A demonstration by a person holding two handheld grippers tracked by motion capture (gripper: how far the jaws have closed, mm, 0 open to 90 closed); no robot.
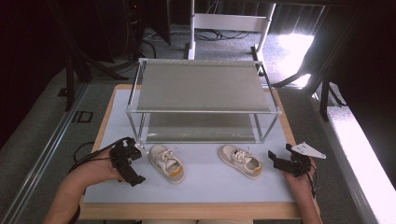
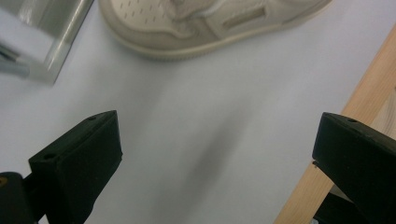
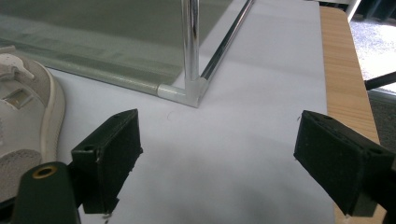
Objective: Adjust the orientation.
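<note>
Resting on pale mat [image 1: 210,184]: two shoes [image 1: 166,163], rack [image 1: 203,110]; grippers [image 1: 127,161] apart.

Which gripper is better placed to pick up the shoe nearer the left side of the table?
Left. The left gripper, jaws open, sits right beside the left shoe; the right gripper is beyond the other shoe.

A wooden table [image 1: 286,122] with a pale mat [image 1: 205,179] stands on grey carpet [image 1: 42,116]. At twelve o'clock, a white desk frame [image 1: 229,22] and floor cables [image 1: 212,35]. Dark curtains hang behind; bright daylight [image 1: 292,49] spills in at one o'clock.
</note>
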